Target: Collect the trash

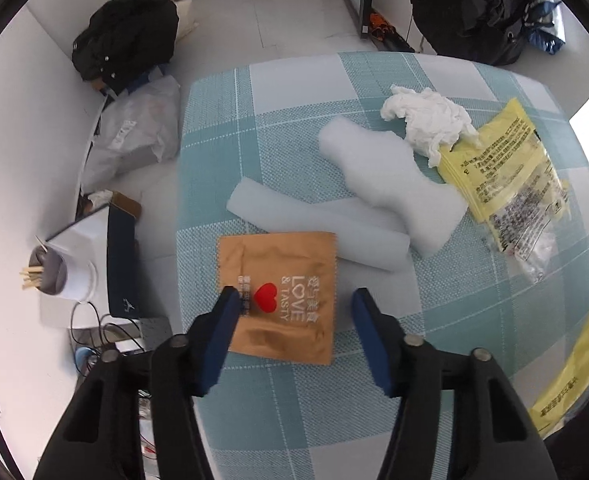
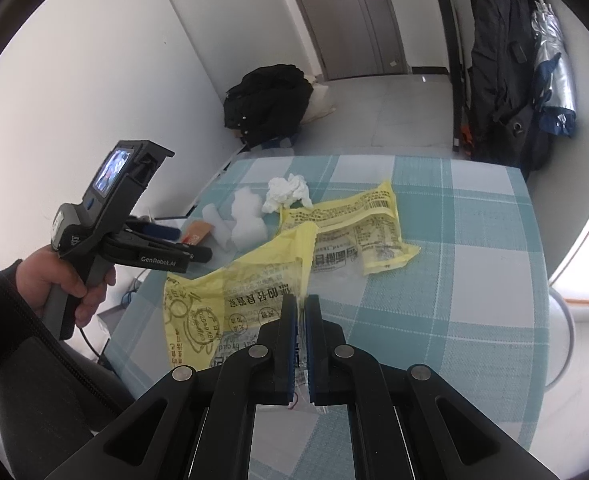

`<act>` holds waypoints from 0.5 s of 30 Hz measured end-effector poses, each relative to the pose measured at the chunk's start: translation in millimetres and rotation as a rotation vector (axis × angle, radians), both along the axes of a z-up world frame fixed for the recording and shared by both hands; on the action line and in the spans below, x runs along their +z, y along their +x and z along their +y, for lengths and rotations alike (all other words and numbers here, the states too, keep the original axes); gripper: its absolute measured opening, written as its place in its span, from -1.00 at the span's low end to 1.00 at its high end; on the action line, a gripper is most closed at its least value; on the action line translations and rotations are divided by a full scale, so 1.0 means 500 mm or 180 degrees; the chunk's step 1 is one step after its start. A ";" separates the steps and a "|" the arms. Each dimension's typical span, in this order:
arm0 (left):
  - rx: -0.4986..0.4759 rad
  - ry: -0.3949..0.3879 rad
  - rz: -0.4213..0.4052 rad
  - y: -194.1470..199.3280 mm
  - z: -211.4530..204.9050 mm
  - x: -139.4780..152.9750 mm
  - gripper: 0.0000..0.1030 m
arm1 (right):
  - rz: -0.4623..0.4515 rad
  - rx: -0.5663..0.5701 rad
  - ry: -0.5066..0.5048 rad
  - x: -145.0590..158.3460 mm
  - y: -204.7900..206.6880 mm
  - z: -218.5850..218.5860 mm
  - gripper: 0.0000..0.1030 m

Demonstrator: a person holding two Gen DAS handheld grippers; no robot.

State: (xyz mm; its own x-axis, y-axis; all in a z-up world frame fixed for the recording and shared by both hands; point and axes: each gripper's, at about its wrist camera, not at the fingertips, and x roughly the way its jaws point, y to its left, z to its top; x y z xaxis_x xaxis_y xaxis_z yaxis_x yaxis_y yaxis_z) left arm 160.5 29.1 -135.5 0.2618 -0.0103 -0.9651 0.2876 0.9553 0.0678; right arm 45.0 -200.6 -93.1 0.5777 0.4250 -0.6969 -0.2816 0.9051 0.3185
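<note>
My left gripper [image 1: 292,300] is open, hovering over a brown "LOVE & TASTY" sachet [image 1: 282,300] on the checked tablecloth [image 1: 434,320]; the sachet lies between the fingers. Beyond it lie two white foam pieces [image 1: 378,176], a crumpled white tissue [image 1: 426,120] and a yellow wrapper [image 1: 506,176]. My right gripper [image 2: 300,308] is shut on a yellow and clear plastic bread bag [image 2: 238,292], held at its clear edge. A second yellow wrapper [image 2: 354,228], the tissue [image 2: 286,192], the foam [image 2: 246,216] and the left gripper [image 2: 162,240] show in the right wrist view.
Left of the table are a white wall, a black bag [image 1: 126,36], a grey plastic bag [image 1: 134,136], a cup with wooden sticks [image 1: 50,272] and cables. A dark backpack [image 2: 502,68] hangs at the far right. A white pedestal [image 2: 562,320] stands by the table's right edge.
</note>
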 end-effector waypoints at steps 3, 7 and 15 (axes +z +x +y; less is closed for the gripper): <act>0.0024 -0.0043 0.0022 0.003 0.000 0.000 -0.16 | 0.0010 -0.0005 0.0004 0.000 0.000 0.002 -0.93; 0.0033 -0.0081 0.0041 0.004 0.002 0.000 -0.27 | -0.0005 -0.0011 0.0013 0.002 -0.002 0.000 -0.93; -0.0049 -0.0028 -0.0085 -0.009 -0.005 0.014 -0.72 | -0.0003 -0.0044 0.0020 0.002 -0.002 -0.006 -0.93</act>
